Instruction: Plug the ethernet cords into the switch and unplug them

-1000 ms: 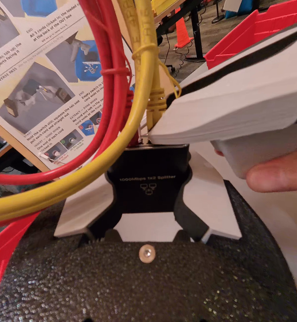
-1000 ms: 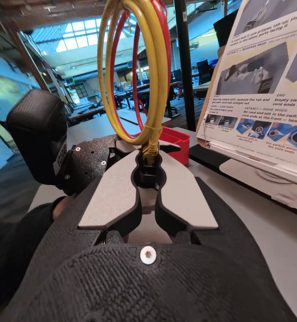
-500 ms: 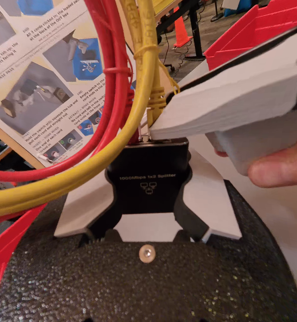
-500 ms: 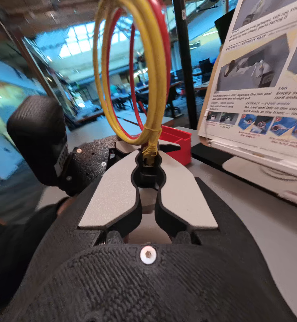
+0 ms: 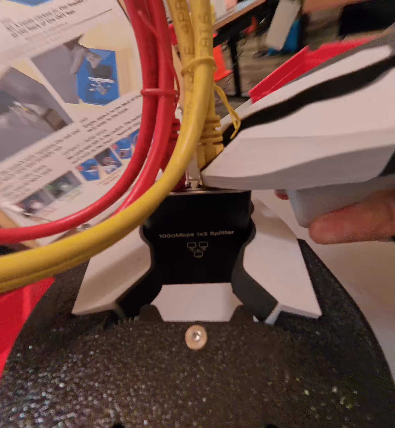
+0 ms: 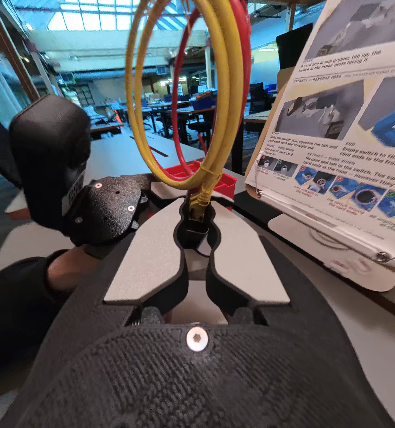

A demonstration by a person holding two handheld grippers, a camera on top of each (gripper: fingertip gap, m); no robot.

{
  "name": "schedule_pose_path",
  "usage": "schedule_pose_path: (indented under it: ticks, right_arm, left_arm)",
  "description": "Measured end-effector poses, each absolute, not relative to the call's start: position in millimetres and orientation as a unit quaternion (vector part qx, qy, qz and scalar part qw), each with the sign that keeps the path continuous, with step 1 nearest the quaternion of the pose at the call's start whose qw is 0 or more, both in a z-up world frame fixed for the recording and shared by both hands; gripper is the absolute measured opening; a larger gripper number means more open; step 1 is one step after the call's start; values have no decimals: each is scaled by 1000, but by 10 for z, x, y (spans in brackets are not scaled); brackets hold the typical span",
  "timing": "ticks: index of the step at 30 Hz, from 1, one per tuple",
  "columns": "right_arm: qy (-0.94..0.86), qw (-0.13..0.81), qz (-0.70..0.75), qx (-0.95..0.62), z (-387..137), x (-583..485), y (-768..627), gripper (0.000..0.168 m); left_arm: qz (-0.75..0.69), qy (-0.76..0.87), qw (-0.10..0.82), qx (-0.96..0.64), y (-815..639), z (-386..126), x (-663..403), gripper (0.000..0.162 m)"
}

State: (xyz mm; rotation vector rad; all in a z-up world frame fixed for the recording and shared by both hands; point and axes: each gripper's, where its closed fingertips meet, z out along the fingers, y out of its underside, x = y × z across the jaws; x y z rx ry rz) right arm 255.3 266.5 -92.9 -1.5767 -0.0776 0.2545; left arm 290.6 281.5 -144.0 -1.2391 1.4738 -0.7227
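the left gripper (image 5: 197, 234) is clenched on the switch (image 5: 197, 243), a small black box pinched at its sides between the two pale fingers (image 5: 113, 275), its ported end facing away from the camera. the yellow ethernet cord (image 5: 113, 222) and the red ethernet cord (image 5: 152, 139) each rise from that far end, coil up and sweep out to the left; each coil is bound with a twist tie of its own colour. the yellow plug (image 5: 209, 141) and the red plug (image 5: 175, 136) both stand at the ports, side by side.

the right gripper (image 6: 197, 222) comes in from the right across the left wrist view, fingers nearly level, tips meeting the switch's far end. in its own view it is closed around the yellow plug (image 6: 198, 203) where that meets the switch (image 6: 195, 231); whether the plug is fully seated cannot be told. a person's fingertip (image 5: 358, 222) shows under the right gripper's body.

in the right wrist view the left gripper's black body (image 6: 80, 180) sits to the left, tilted, held by a hand (image 6: 69, 268) in a dark sleeve. the coils (image 6: 219, 92) stand upright above the fingers. an instruction sheet (image 6: 344, 129) leans on a stand at the right, on the pale table (image 6: 365, 324), and a red bin (image 6: 224, 183) lies behind the switch.
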Motion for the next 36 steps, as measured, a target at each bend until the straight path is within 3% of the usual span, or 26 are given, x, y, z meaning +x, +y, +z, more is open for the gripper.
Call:
schedule_pose_path:
  ticks: [4,7,11,17,21,28,36]
  right_arm:
    - [-59,695,73,-713,-895,2544,2647,15]
    - [1,711,239,-661,-814,2536,2617,14]
    - [26,711,300,-636,-791,2528,2618,14]
    - [-29,705,159,-691,-835,2548,2600,15]
    - [-11,709,226,-668,-790,2527,2575,14]
    - [-53,702,118,-701,-793,2519,2565,15]
    - [13,710,292,-641,-745,2509,2564,14]
  left_arm:
    - [-318,613,510,-514,2774,-1418,2911,77]
    - [-260,614,558,-493,2838,-1305,2867,78]
    - [-241,614,574,-486,2869,-1277,2850,78]
    - [-293,612,544,-493,2787,-1329,2900,78]
    - [-245,611,586,-472,2837,-1246,2867,77]
    - [-313,607,548,-483,2730,-1278,2905,78]
    - [-247,603,600,-464,2831,-1198,2858,78]
